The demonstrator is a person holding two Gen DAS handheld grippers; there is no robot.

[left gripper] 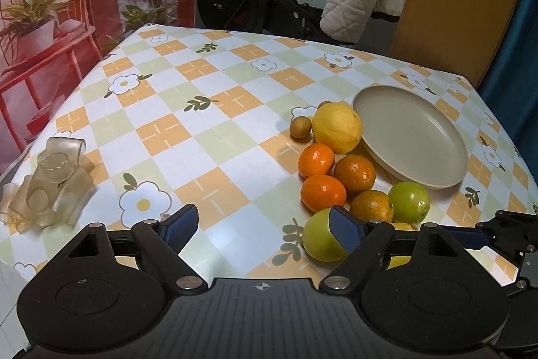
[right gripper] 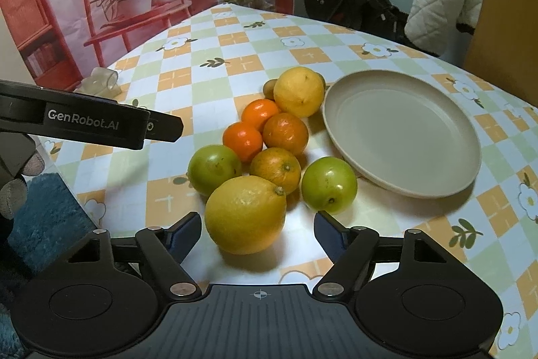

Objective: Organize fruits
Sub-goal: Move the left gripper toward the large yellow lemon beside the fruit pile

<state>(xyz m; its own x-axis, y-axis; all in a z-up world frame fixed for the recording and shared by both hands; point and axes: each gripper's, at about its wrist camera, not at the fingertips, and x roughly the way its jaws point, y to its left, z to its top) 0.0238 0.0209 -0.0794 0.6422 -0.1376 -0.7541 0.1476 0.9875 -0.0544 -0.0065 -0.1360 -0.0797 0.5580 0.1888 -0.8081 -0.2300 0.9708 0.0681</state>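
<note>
Left wrist view: the left hand-held gripper (left gripper: 260,229) hovers wide open over the checked tabletop (left gripper: 208,130), holding nothing; the fruit pile sits ahead to its right, beside an empty plate (left gripper: 412,137).

Right wrist view: the right hand-held gripper (right gripper: 259,232), also wide open (and clearly the nearer one), has the near lemon (right gripper: 245,213) directly ahead between its fingertips, long axis running roughly crosswise.
</note>
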